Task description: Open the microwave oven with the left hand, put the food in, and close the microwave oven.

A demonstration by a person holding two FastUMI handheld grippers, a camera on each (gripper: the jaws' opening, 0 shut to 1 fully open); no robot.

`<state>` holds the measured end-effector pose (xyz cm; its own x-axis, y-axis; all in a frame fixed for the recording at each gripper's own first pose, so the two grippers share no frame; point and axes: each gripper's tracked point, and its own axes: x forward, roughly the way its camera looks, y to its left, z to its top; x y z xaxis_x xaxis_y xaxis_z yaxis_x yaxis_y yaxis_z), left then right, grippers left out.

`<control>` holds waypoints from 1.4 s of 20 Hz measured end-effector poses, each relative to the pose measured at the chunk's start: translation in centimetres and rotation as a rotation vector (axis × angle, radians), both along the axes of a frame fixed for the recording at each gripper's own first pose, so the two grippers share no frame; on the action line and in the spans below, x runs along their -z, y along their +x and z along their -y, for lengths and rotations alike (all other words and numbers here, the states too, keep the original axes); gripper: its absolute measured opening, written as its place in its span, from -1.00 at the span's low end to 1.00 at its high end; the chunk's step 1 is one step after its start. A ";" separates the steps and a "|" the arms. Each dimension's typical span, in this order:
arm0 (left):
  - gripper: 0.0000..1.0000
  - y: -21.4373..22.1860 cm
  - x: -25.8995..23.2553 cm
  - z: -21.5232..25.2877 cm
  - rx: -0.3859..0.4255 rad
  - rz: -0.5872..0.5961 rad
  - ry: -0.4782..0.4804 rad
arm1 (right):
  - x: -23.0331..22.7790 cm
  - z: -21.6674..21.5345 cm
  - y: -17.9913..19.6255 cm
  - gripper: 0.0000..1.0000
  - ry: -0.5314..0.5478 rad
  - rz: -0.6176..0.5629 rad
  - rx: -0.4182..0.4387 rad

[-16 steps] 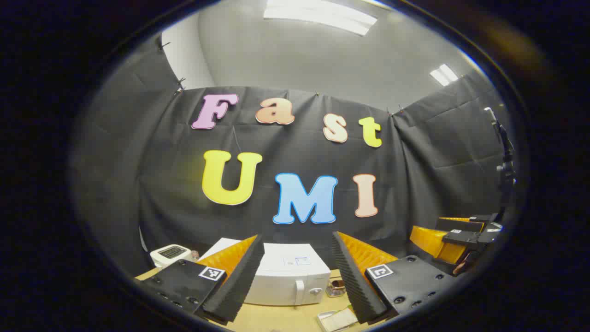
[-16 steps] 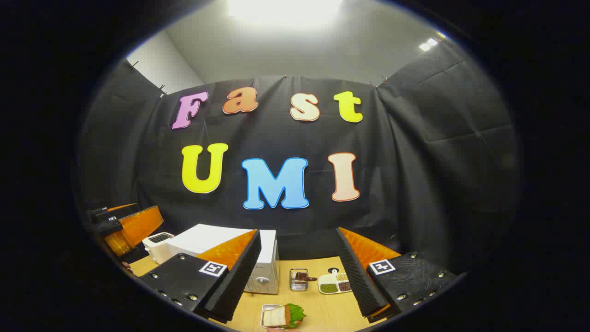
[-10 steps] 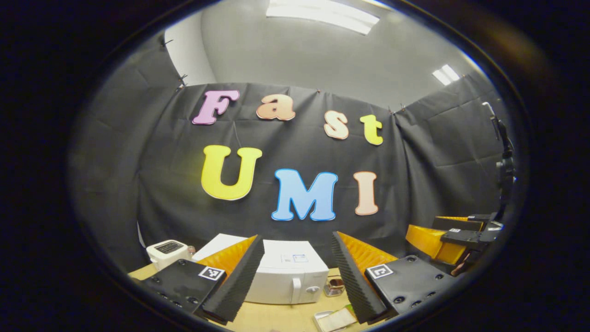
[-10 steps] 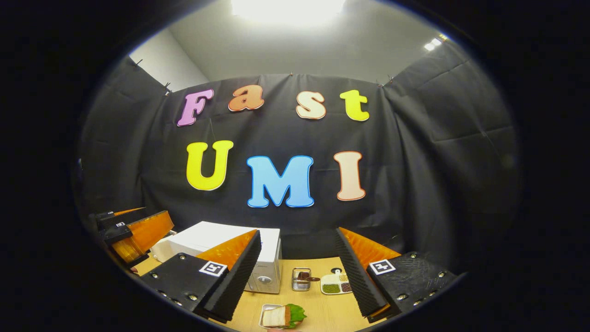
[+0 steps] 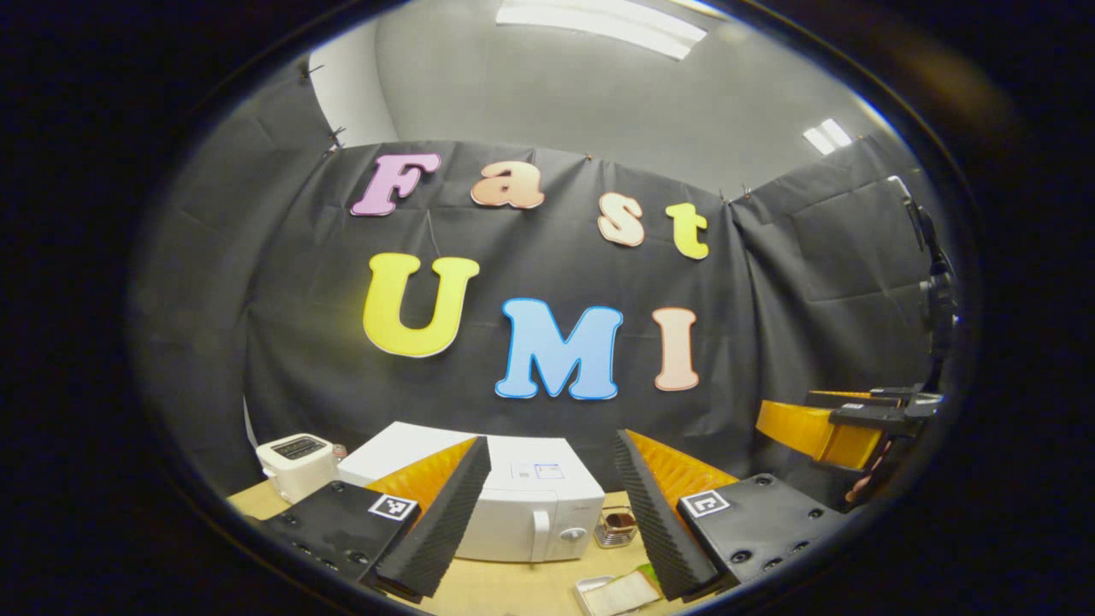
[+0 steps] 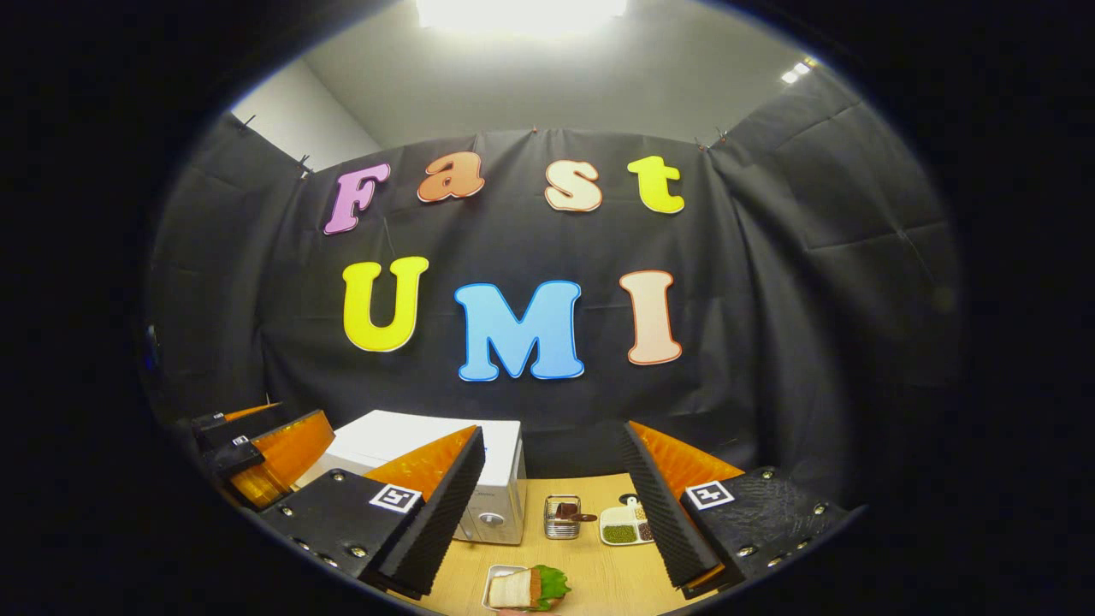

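A white microwave oven stands on the wooden table with its door shut, handle and knob at its right front; the right gripper view shows it as the microwave oven from its right side. My left gripper is open, held well back from the oven and above the table. A sandwich with lettuce on a small tray lies near the table's front. My right gripper is open above and behind that food. The food tray also peeks in below my left fingers.
A white toaster stands left of the oven. A small metal basket and a divided dish of grains sit to the oven's right on the table. The other gripper hangs at the right edge.
Both views have tilted down a little and drawn slightly nearer, so more of the oven, toaster and table show. Both grippers stay open.
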<state>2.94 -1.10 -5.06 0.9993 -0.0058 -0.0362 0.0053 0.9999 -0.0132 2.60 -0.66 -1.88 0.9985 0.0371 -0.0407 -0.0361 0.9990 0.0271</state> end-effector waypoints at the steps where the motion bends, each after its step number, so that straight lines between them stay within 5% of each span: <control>1: 0.93 0.4 0.8 0.0 -0.001 -0.013 0.004 | 0.2 0.2 0.1 0.92 0.003 -0.008 0.000; 14: 0.92 8.2 18.7 0.8 0.042 -0.258 0.010 | 3.0 3.7 3.5 0.94 0.017 -0.085 0.035; 22: 0.92 13.9 29.9 -1.2 -0.020 -0.434 0.004 | 3.4 4.3 5.0 0.93 -0.042 -0.059 0.037; 25: 0.53 15.2 32.9 -0.8 0.003 -0.485 0.029 | 3.7 4.8 5.4 0.94 -0.045 -0.070 0.044; 27: -0.30 15.5 32.8 -0.8 -0.016 -0.483 0.039 | 3.8 5.3 5.3 0.93 -0.045 -0.074 0.058; 28: -0.43 15.3 33.0 -0.8 -0.009 -0.497 0.051 | 3.9 5.6 5.3 0.94 -0.044 -0.074 0.066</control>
<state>18.24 -0.28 -38.02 0.8610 0.0172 -0.5083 0.0018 0.9993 0.0368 7.88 -6.22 -5.74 0.9929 -0.0316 -0.1144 0.0299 0.9994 -0.0165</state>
